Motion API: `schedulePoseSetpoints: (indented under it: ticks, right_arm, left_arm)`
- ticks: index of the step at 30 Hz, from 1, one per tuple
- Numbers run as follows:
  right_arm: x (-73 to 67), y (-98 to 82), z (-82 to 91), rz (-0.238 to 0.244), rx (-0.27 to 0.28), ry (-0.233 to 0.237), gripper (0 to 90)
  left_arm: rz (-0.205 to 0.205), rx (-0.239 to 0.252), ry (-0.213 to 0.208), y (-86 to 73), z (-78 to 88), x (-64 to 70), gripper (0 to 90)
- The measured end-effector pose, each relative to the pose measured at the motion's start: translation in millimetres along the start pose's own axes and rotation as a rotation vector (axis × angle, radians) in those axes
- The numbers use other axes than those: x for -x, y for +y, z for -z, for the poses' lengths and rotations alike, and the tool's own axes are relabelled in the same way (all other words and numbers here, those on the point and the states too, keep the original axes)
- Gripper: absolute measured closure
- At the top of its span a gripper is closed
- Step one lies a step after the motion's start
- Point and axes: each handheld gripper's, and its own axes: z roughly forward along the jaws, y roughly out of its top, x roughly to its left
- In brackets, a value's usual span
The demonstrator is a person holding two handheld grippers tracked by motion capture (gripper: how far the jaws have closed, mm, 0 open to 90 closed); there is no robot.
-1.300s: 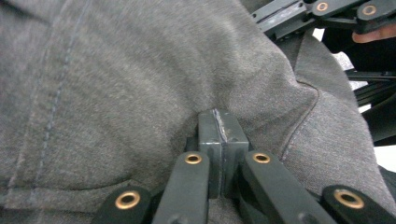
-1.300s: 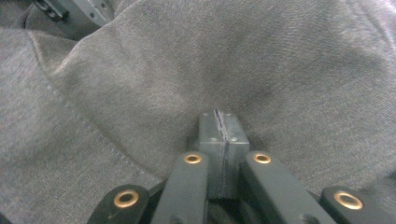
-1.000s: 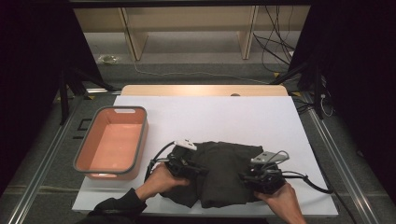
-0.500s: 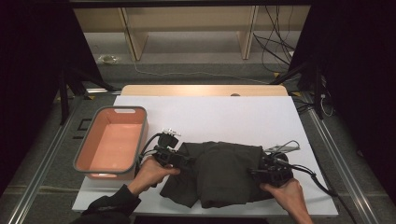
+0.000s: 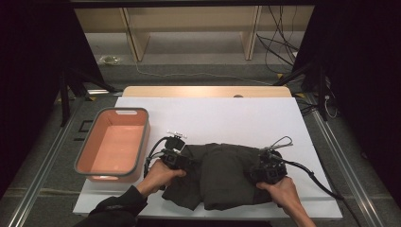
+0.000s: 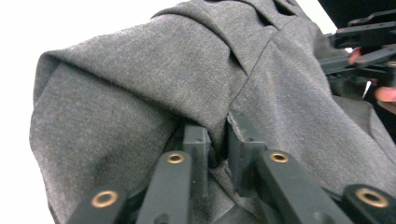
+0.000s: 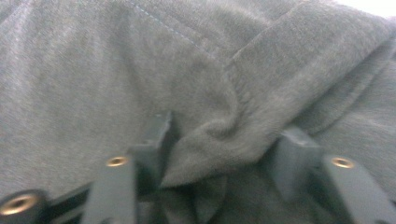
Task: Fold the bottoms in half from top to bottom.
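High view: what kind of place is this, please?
Probably a lab recording station: a white table framed by black curtains, loose cables on the floor, and two handheld grippers working a dark garment.

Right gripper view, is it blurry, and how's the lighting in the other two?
Right gripper view: soft and blurred across the garment. Left gripper view: sharper, table blown out white. High view: table well lit, surroundings dark.
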Motion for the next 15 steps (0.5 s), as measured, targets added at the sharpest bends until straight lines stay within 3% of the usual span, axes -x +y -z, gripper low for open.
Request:
schedulePoseSetpoints:
  ticks: [4, 6, 15]
  right_arm:
    - [-2.0, 2.5, 1.1, -0.009, 0.019, 0.017, 75.3]
    - [-1.0, 4.0, 4.3, -0.013, 0.043, 0.018, 80.8]
    - [-4.0, 15.8, 14.2, 0.040, 0.143, -0.029, 84.6]
  left_arm:
    - [-0.016, 0.016, -0.006, 2.2, 2.0, 1.3, 81.5]
    - [-0.021, 0.026, -0.009, 4.0, 3.1, 1.5, 81.9]
    - [-0.023, 0.110, -0.021, 22.7, 9.5, -4.8, 83.8]
